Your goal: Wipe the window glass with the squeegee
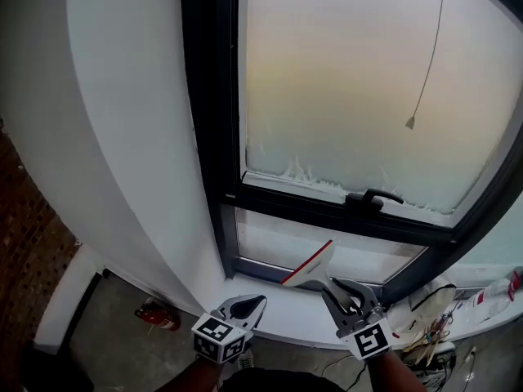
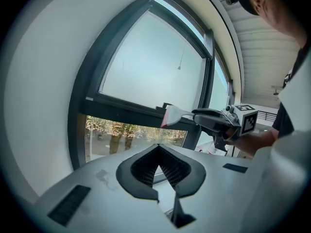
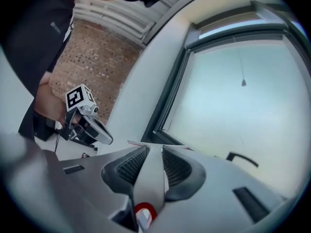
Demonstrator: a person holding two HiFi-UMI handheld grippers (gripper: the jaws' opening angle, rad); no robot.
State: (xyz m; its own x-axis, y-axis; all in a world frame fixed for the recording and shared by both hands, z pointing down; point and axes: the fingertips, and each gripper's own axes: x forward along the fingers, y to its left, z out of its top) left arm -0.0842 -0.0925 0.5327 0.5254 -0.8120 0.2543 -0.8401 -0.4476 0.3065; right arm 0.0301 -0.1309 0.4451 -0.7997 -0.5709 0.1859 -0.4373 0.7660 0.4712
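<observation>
The squeegee (image 1: pixel 310 267), a white blade with a red edge on a grey handle, is in front of the small lower window pane (image 1: pixel 270 243). My right gripper (image 1: pixel 333 284) is shut on its handle (image 3: pixel 150 176), with the blade pointing up and left toward the glass. The large upper pane (image 1: pixel 351 88) looks frosted, with foam along its bottom edge. My left gripper (image 1: pixel 258 301) hovers over the white sill (image 1: pixel 286 309), left of the squeegee, shut with nothing in it. From the left gripper view, the squeegee blade (image 2: pixel 171 115) and the right gripper (image 2: pixel 214 120) are ahead and to the right.
A black window handle (image 1: pixel 374 196) sits on the dark frame between the panes, and a blind cord (image 1: pixel 411 122) hangs before the upper glass. A red object (image 1: pixel 159 317) lies on the floor at lower left. Cables and clutter (image 1: pixel 433 317) crowd the sill's right end.
</observation>
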